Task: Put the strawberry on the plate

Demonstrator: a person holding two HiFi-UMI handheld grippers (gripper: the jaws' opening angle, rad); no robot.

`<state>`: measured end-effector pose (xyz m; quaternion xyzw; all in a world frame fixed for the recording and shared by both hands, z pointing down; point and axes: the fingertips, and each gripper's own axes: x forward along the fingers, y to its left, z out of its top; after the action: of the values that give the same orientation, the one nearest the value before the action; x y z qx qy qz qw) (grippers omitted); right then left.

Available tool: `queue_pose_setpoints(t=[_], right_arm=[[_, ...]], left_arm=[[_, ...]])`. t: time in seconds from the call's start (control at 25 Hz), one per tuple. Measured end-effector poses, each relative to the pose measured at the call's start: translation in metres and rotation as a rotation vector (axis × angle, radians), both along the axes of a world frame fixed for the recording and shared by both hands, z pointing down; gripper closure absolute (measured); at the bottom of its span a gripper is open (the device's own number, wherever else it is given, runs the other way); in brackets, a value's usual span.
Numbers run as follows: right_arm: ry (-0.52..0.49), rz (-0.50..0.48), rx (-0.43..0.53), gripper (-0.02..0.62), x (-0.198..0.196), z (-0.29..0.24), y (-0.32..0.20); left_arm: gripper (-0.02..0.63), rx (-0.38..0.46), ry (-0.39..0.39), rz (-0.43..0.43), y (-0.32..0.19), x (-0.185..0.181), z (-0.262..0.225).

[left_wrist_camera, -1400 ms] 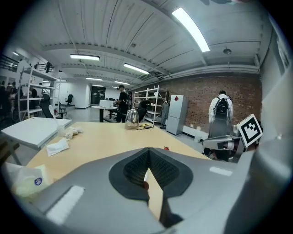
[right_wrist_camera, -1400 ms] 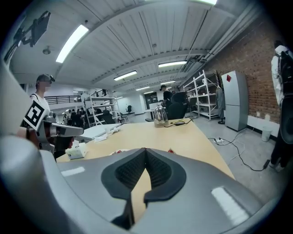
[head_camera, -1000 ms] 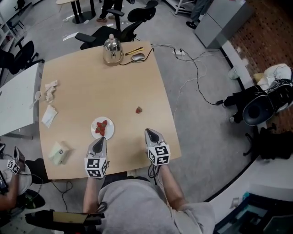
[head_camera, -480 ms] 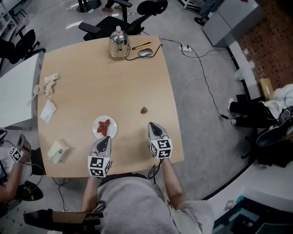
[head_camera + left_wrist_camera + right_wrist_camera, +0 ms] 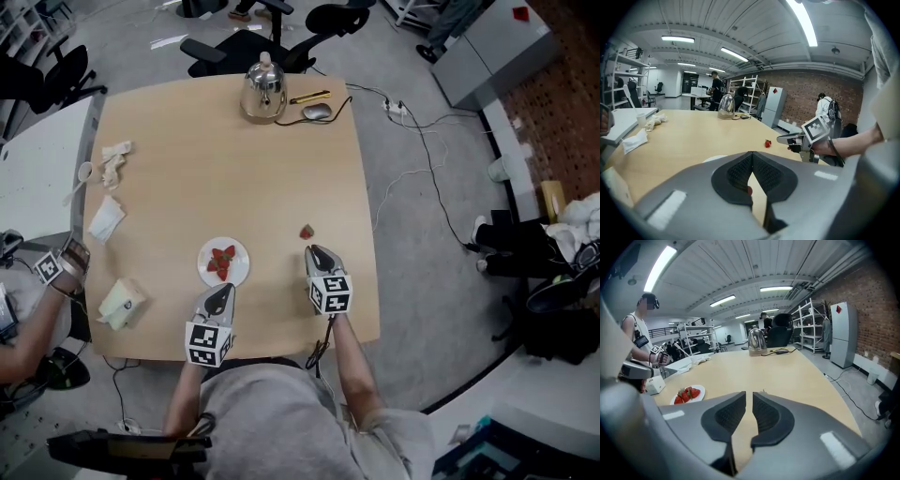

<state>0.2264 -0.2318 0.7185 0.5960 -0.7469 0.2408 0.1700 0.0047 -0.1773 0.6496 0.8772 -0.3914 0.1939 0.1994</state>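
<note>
A loose red strawberry (image 5: 307, 232) lies on the wooden table (image 5: 187, 169), right of a white plate (image 5: 208, 272) that holds several strawberries (image 5: 223, 262). My right gripper (image 5: 312, 249) hovers just short of the loose strawberry; its jaws are opening, a narrow gap shows and nothing is between them (image 5: 748, 397). In the right gripper view the jaws hide that strawberry almost wholly, and the plate (image 5: 696, 393) lies to the left. My left gripper (image 5: 221, 289) sits just below the plate, shut and empty (image 5: 752, 154). Its view shows the strawberry (image 5: 768, 143) and the right gripper (image 5: 790, 139).
At the table's far edge stand a steel kettle (image 5: 263, 92), a mouse (image 5: 317, 112) and a yellow pen (image 5: 309, 97). Crumpled tissues (image 5: 115, 161), a napkin (image 5: 106, 218) and a small box (image 5: 122, 302) lie at the left. Another person's arm (image 5: 42, 300) reaches in at the left edge. Cables trail over the floor at the right.
My right gripper has moved forward, closer to the loose strawberry. The head view has shifted a little. The left gripper stays just below the plate.
</note>
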Motion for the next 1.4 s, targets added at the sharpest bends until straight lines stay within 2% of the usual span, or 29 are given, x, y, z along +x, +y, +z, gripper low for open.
queue_pose_setpoints(t=[0.4,0.6,0.96,1.32,1.4], right_arm=[[0.091,-0.005,-0.020,0.492,0.003,0.026,-0.025],[0.139,-0.007,-0.023,0.437,0.006,0.035,-0.034],[0.153,-0.029,-0.062,0.396,0.002,0.053,-0.044],[0.190,-0.039,-0.084,0.397,0.006,0.058,-0.051],[0.195,-0.032,-0.086,0.414,0.007,0.058,-0.052]], left_arm=[[0.586,-0.011,-0.004,-0.024,0.001,-0.010,0.003],[0.586,-0.015,-0.006,-0.037,0.001,-0.013,0.005],[0.586,-0.027,-0.019,-0.064,0.000,-0.022,0.012],[0.586,-0.046,-0.024,-0.085,-0.003,-0.023,0.014],[0.586,-0.046,-0.024,-0.087,-0.004,-0.022,0.014]])
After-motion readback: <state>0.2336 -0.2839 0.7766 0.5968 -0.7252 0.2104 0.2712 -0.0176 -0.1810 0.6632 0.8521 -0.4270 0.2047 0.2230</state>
